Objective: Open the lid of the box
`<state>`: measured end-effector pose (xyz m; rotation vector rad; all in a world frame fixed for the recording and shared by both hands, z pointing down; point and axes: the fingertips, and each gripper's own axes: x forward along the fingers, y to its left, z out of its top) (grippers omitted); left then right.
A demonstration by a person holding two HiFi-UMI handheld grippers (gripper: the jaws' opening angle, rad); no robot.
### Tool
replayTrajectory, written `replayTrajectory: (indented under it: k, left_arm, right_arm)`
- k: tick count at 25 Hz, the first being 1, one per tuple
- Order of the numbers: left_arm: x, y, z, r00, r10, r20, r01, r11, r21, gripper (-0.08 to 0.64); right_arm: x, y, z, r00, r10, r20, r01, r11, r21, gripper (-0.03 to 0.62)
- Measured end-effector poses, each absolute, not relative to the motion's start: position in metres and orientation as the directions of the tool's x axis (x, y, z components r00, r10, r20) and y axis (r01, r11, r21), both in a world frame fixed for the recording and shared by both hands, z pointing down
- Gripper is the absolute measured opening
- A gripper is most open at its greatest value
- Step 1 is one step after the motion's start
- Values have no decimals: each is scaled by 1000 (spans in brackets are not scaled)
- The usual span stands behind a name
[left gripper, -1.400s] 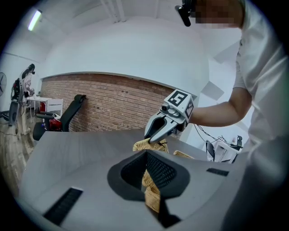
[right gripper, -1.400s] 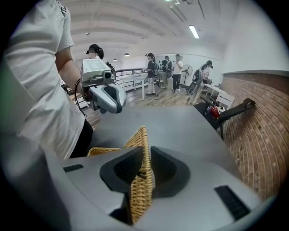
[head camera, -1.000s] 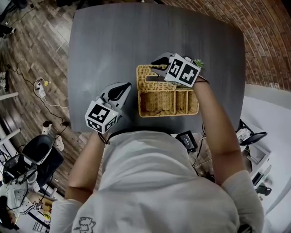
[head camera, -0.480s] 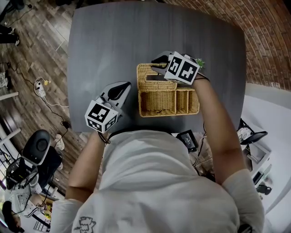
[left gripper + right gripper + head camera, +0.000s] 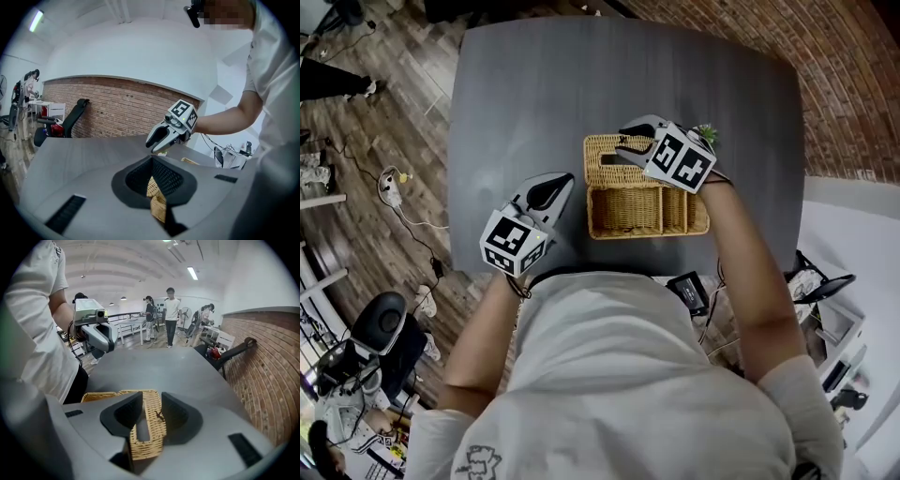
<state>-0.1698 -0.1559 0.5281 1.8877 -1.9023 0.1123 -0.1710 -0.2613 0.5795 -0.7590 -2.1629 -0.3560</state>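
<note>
The wicker box stands open on the grey table, showing one wide compartment and narrow ones to its right. Its lid is folded back behind it. My right gripper hovers over the lid. In the right gripper view the lid stands on edge between the jaws of my right gripper. They have just been opening and no longer press on it. My left gripper is shut and empty, just left of the box and apart from it. Past my left gripper the wicker shows.
A small green plant sits on the table behind the box's right corner. The table's near edge runs just below the box. A black device lies on the floor below it. Several people stand far across the room, and a brick wall runs along one side.
The right gripper's jaws stand wider around the lid than before, and it has lifted slightly. The left gripper has shifted only a little. The box has stayed put.
</note>
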Motion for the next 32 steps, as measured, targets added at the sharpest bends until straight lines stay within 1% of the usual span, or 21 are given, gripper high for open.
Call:
replayTrajectory:
  k: [8, 14, 20, 27, 32]
  left_arm:
    - [-145, -146, 515, 22, -935, 354, -974, 60, 217, 11]
    - [-130, -131, 511, 16, -939, 342, -978, 57, 202, 11]
    - [-112, -121, 502, 3, -946, 324, -980, 62, 189, 11]
    - [-85, -112, 486, -14, -957, 290, -982, 69, 178, 11]
    - [-64, -98, 470, -28, -966, 258, -983, 74, 168, 11]
  right_arm:
    - [-129, -247, 563, -604, 364, 709, 558, 828, 50, 129]
    - [-109, -231, 547, -693, 327, 643, 475, 878, 65, 119]
    - [-84, -219, 526, -773, 302, 558, 404, 912, 65, 95]
    - [-52, -204, 507, -817, 306, 489, 377, 925, 51, 75]
    - [-32, -184, 484, -861, 304, 407, 350, 936, 43, 40]
